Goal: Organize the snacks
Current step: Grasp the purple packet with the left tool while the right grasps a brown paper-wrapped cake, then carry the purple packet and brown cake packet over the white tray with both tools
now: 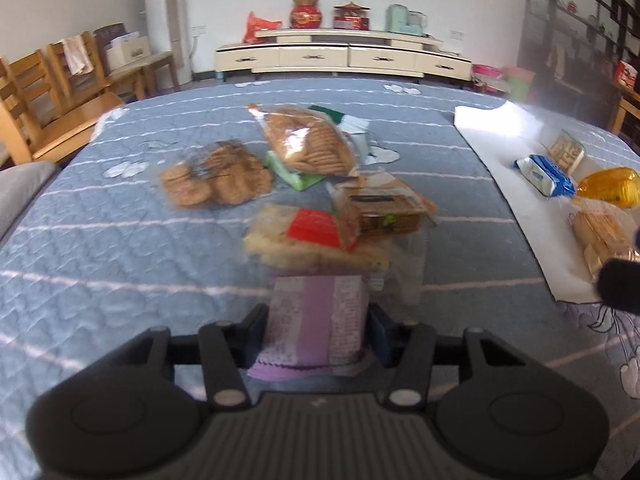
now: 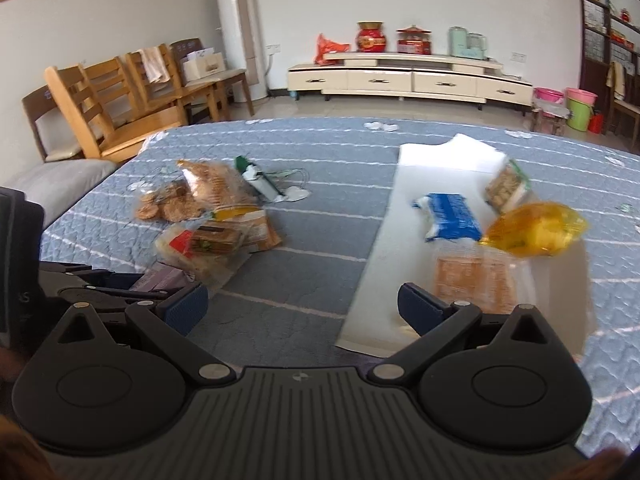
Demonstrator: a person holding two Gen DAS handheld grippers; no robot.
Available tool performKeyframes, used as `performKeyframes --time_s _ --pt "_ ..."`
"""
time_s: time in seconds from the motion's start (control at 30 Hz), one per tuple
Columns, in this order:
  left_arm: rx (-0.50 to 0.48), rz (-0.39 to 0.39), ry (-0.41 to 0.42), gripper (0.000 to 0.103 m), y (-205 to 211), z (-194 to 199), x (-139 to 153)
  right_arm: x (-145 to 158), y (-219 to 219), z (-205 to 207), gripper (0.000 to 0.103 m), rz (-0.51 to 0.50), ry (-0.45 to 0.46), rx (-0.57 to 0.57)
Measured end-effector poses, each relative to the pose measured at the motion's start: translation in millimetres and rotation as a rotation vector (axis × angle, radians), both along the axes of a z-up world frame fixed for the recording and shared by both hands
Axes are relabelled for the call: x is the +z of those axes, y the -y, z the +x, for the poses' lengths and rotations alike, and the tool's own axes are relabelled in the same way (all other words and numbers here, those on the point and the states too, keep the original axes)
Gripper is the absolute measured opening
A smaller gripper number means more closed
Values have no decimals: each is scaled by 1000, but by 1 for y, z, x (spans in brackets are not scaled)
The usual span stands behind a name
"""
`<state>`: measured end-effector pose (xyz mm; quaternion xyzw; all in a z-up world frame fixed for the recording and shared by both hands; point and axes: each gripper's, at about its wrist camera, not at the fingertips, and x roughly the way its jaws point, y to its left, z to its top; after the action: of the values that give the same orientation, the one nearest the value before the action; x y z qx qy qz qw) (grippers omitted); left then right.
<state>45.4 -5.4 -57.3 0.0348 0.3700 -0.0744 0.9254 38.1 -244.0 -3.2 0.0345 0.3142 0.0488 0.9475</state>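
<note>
On the blue quilt (image 1: 100, 240), the left claw (image 1: 318, 332) squeezed a purple pack (image 1: 316, 320); the white sheet (image 1: 516, 168) lay to its right, nearer the right claw (image 2: 302, 306), which gaped with nothing in it.

Quilted blue cover (image 2: 304, 240), snacks in two groups.

Left: loose heap of clear cookie bags (image 1: 216, 178), red-label pack (image 1: 316, 236), brown pack (image 1: 384, 210), green wrapper (image 1: 296, 176). Right: white sheet (image 2: 400, 240) flat on the cover, carrying a blue pack (image 2: 452, 218), yellow bag (image 2: 536, 230), cracker bag (image 2: 474, 284), small box (image 2: 506, 186).
</note>
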Motion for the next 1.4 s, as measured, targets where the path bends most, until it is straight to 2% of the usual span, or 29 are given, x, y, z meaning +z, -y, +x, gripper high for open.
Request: performKeyframes --time_s 0.07,0.17,0.23,0.3,0.43,0.57,0.67,0.73,0.77,0.8,0.83,0.9,1.13,1.4 --pt "36 2 7 47 -9 -8 4 -2 -8 7 103 -3 -6 47" --pt "97 -33 6 46 -27 -16 11 -4 -19 25 103 1 -15 122" --pt "114 -24 17 46 -33 -19 13 -5 -26 41 103 7 -24 157" --pt "120 -3 32 46 -37 -19 13 -6 -31 59 103 32 -37 149" --pt "148 -13 40 46 -47 -19 14 -13 -42 95 103 101 -89 98" --pt "161 -6 49 46 -53 -18 16 -32 -53 124 103 109 -164 44" --pt "167 -17 53 46 -58 -17 17 -45 -54 137 103 126 -197 -10" --pt "173 -17 56 46 -59 -16 18 -51 -55 140 103 150 -213 -4" --pt "176 -19 57 46 -59 -16 18 -51 -54 139 94 164 -200 2" --pt "179 -21 58 46 -60 -15 19 -50 -55 137 69 175 -185 21" --pt "181 -23 60 46 -60 -15 20 -47 -57 137 63 168 -176 29" --pt "180 -28 65 46 -58 -17 23 -42 -61 133 61 127 -162 51" --pt "179 -27 95 46 -51 -25 37 -21 -55 96 59 97 -103 74" --pt "171 -20 135 46 -40 -40 57 9 -27 45 59 117 -29 61"
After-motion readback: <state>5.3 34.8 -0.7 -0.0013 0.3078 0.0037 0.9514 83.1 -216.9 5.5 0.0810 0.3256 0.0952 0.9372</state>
